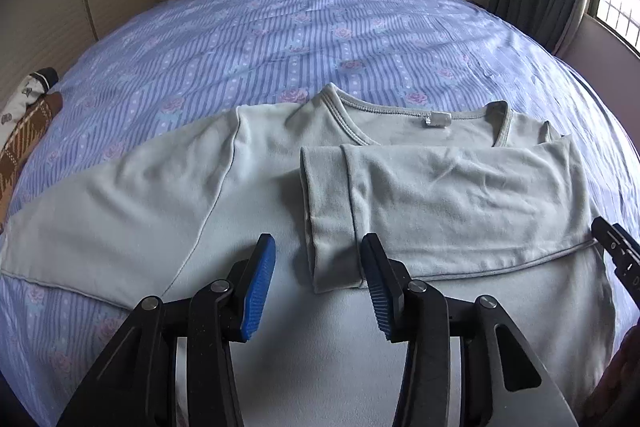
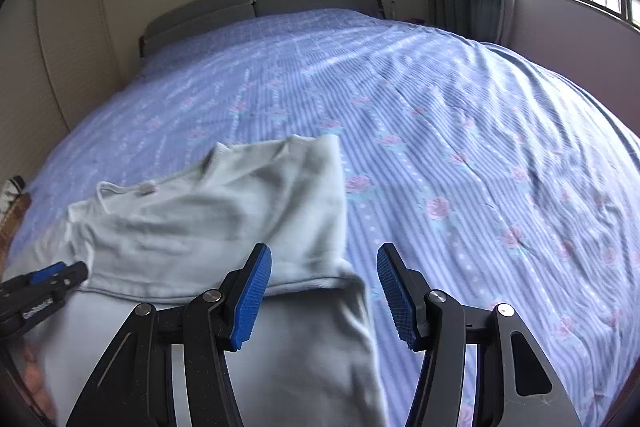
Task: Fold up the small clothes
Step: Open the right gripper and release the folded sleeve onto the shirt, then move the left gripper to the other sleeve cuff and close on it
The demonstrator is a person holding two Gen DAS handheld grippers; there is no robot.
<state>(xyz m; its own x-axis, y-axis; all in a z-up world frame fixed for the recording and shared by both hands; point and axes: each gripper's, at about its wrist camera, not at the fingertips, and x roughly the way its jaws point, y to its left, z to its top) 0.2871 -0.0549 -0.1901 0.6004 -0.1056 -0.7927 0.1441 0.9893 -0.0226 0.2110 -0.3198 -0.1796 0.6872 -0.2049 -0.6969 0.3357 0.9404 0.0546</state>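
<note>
The pale green shirt point(image 1: 248, 187) lies flat on the bed point(image 1: 280, 27), neck away from the person. One sleeve point(image 1: 440, 187) is already folded across the chest; the other sleeve point(image 1: 100, 195) stretches out sideways to the left. The left gripper point(image 1: 318, 285) is nearer to it, the right gripper point(image 2: 324, 293) farther. Both are open and hold nothing.

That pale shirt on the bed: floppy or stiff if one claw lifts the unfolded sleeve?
Probably floppy: the shirt wrinkles and lies creased where folded. The unfolded sleeve would likely droop. Looks thin, so probably light.
</note>
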